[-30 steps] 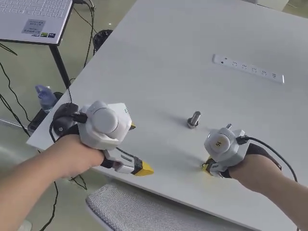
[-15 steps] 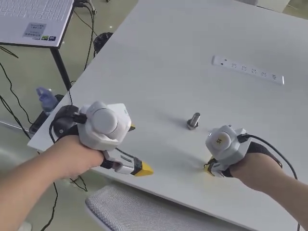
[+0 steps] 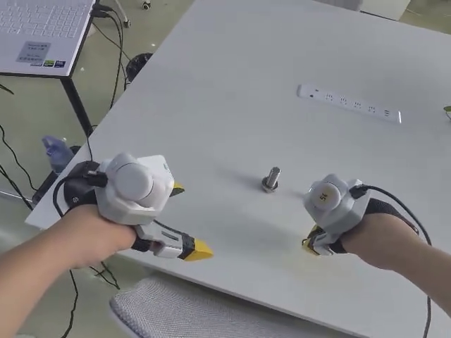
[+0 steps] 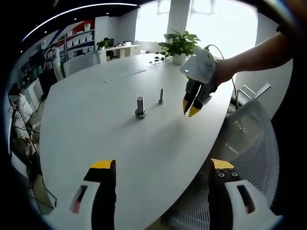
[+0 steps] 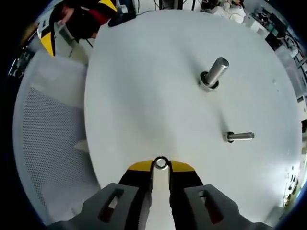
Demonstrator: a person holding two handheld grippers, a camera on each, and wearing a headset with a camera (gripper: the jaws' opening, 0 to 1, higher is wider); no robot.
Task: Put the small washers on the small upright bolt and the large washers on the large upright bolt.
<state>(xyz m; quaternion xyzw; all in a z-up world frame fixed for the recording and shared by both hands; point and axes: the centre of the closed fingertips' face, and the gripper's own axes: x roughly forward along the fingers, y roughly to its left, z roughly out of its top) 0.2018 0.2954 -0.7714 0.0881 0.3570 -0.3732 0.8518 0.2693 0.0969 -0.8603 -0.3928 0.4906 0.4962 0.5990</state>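
Holding: right gripper (image 4: 192, 111) jaws clenched on one washer (image 5: 161, 163), pinched at the very tips; washer size hard to tell.
Grip reason: likely a tip pinch, so the hole stays free for threading.
Left gripper (image 4: 162, 165): jaws released wide, carrying nothing, hovering by the bench (image 3: 232, 84) edge, well clear of the bolts.
Large upright bolt (image 5: 213, 73): ahead of the washer, well apart.
Small upright bolt (image 5: 238, 136): nearer, off to one side.
Progress: neither bolt looks to carry a washer yet.
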